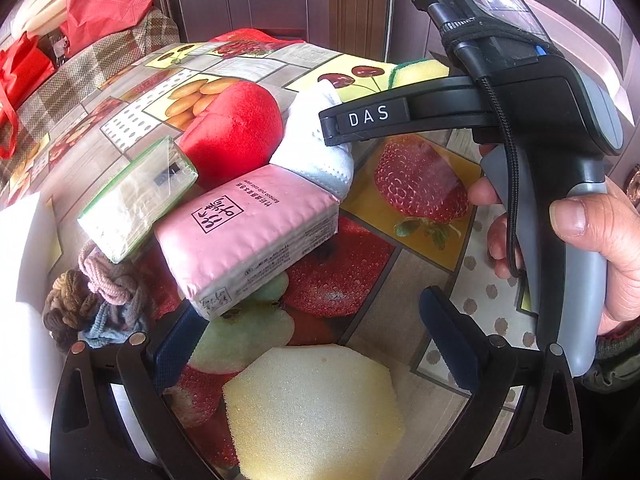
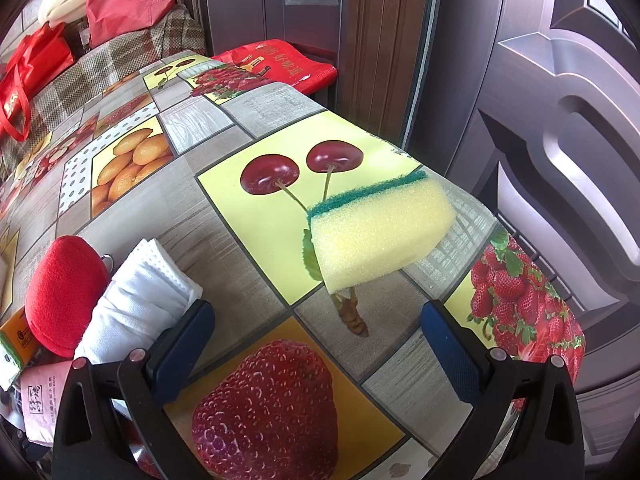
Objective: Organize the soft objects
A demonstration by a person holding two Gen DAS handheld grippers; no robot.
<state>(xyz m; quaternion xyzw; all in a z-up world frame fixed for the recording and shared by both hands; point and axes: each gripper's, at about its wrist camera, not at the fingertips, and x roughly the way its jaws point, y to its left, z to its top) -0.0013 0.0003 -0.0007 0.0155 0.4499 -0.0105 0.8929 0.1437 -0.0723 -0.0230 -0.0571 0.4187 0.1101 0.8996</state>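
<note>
On the fruit-print tablecloth lie a pile of soft things: a pink tissue pack point(image 1: 248, 236), a green-edged tissue pack point(image 1: 136, 196), a red plush point(image 1: 236, 128), a folded white cloth point(image 1: 316, 148) and knotted hair ties point(image 1: 96, 300). A pale yellow sponge point(image 1: 316, 412) lies just in front of my open left gripper point(image 1: 316, 344). My right gripper point(image 2: 316, 344) is open and empty above the table; its body shows in the left wrist view point(image 1: 520, 128). A yellow sponge with a green scrub side point(image 2: 380, 232) lies ahead of it. The white cloth point(image 2: 140, 304) and red plush point(image 2: 64, 292) sit at its left.
A white box point(image 1: 24, 280) stands at the left edge. Red bags point(image 2: 124, 0) and a checked cloth point(image 2: 80, 80) lie at the back left. A brown door point(image 2: 560, 160) is close beyond the table's right edge point(image 2: 532, 248). A red bag point(image 2: 280, 64) lies behind the table.
</note>
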